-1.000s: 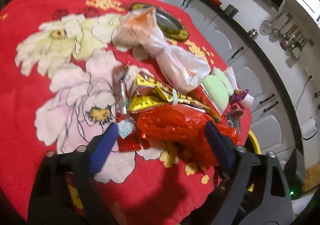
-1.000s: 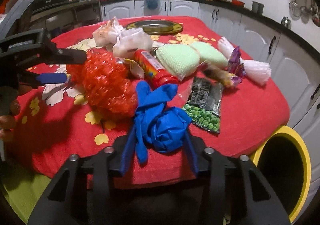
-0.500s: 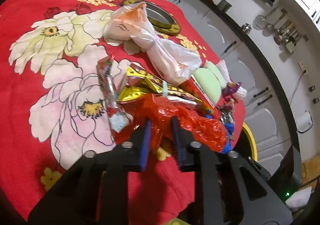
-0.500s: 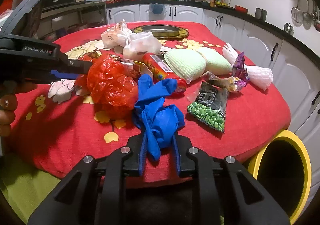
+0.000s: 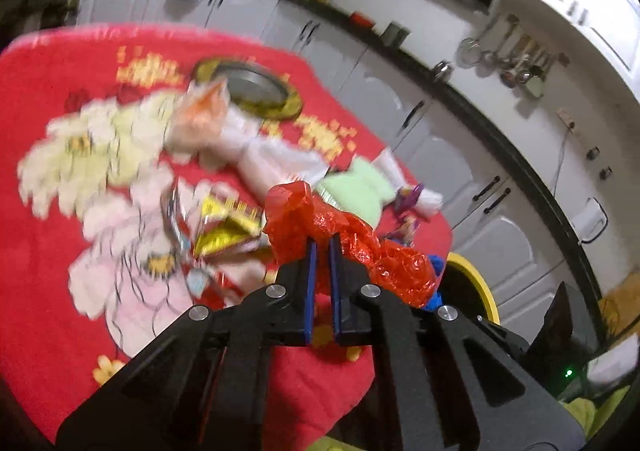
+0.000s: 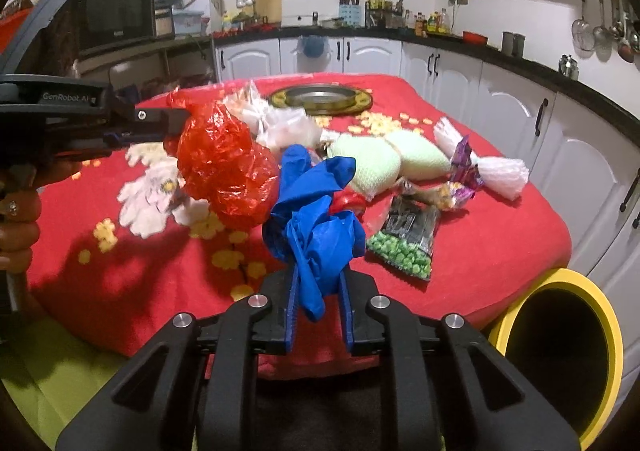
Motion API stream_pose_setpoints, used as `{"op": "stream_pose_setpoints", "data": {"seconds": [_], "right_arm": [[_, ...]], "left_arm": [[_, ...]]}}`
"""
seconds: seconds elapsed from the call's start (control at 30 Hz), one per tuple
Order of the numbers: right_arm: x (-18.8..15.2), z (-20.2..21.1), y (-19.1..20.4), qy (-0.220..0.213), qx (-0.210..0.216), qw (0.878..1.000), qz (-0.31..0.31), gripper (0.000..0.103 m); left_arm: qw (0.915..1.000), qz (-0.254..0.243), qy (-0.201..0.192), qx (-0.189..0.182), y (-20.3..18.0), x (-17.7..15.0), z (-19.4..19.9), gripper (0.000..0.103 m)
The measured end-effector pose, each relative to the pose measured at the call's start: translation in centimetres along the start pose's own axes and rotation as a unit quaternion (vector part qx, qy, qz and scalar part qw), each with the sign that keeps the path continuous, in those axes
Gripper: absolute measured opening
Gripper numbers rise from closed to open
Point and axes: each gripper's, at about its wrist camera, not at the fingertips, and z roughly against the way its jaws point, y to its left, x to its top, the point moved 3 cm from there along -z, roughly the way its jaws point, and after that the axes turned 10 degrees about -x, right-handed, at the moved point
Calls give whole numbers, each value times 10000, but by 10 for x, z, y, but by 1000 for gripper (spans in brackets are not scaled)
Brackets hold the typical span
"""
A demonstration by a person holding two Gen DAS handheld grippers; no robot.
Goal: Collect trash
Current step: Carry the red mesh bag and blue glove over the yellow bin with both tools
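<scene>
Both tongs are clamped, left gripper (image 5: 322,247) on the red bag (image 5: 344,239), right gripper (image 6: 318,275) on the blue glove (image 6: 316,219), so I'd swing them to the yellow bin (image 6: 560,355) at 4 o'clock and let go right above it.

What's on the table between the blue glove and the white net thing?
In the right wrist view, a pea packet lies between the blue glove and white net, with a purple wrapper nearer the net.
</scene>
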Motion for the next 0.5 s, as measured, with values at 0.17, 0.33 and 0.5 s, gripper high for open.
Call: {"op": "stream_pose_setpoints", "data": {"seconds": [0.17,0.33,0.5], "right_arm": [[7,15,-2,-249,21,9997,-42,16],[13,24,-9,-394,-58,9991,-155,16],[15,34,-20,-491,-171,9982,-296,16]], "left_arm": [[9992,-313,-256,-64,-14,7,11,2],[9978,-465,-434,-183,-26,10,18,2],[9961,-647,-500,-324,-42,8,22,2]]}}
